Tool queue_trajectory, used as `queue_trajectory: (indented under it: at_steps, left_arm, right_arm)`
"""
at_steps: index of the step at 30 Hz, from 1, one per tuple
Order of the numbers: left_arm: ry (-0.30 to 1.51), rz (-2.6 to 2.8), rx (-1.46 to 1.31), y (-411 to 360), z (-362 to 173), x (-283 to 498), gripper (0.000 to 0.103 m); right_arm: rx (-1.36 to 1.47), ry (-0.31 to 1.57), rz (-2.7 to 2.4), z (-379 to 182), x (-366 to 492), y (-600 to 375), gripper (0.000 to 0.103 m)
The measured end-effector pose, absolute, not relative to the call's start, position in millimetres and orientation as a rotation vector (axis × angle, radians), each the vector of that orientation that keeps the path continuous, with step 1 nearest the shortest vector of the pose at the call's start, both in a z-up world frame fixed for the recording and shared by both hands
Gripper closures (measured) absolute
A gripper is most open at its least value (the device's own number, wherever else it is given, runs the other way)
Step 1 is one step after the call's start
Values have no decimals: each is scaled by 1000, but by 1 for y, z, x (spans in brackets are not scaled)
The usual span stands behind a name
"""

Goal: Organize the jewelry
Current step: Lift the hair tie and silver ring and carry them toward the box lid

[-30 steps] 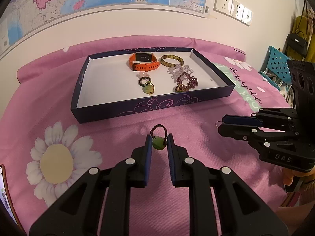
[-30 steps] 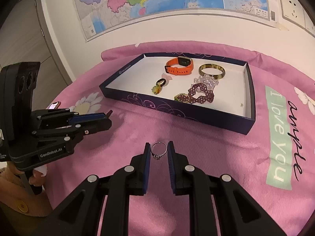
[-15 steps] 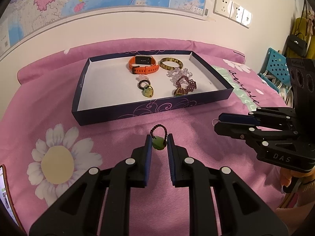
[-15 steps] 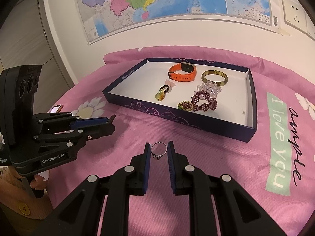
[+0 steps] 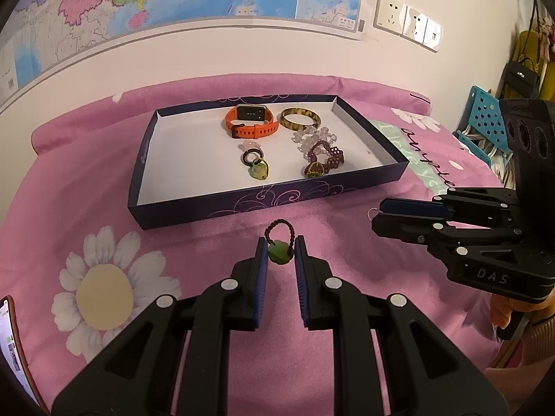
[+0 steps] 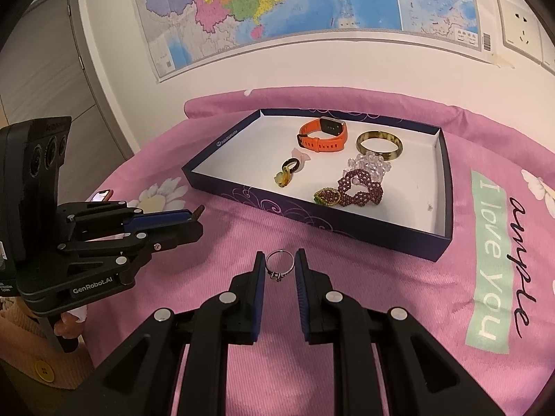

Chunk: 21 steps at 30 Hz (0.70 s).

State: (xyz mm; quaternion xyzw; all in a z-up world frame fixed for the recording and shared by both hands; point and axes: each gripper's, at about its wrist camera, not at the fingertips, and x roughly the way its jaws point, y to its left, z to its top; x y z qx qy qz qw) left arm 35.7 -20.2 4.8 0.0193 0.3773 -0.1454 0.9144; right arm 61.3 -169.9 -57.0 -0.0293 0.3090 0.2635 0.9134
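Holding a green-stone ring (image 5: pixel 279 242) with a dark beaded loop, left tongs (image 5: pixel 281 254) are clamped narrow on the stone, raised over the pink bedspread (image 5: pixel 208 242) just near the tray's near wall. Phone (image 5: pixel 12 346) lies at far left edge of the spread. Navy tray (image 5: pixel 263 201) with white floor sits farther back, centre; inside, left to right: dark ring with yellow-green stone (image 5: pixel 256 164) with a pale pink piece touching its far side, orange smartwatch (image 5: pixel 251 121) at the far wall, purple beaded piece (image 5: pixel 322 159) near-right, clear bead bracelet (image 5: pixel 314 137) just behind it, mottled bangle (image 5: pixel 300 118) far right beside the watch. Right tongs (image 6: pixel 280 267) are narrow, pinching a thin silver ring (image 6: pixel 279 265) upright between the pads, setting pointing down, above the spread near the tray's near wall. Map (image 6: pixel 277 7) hangs on wall behind.
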Motion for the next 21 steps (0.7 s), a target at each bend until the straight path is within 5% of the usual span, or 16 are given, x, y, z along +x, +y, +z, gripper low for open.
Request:
queue_trajectory:
  at_steps: [21]
  left_arm:
    - [745, -302, 49, -21, 16, 41, 87]
  right_arm:
    - [-62, 616, 549, -50, 67, -169, 88]
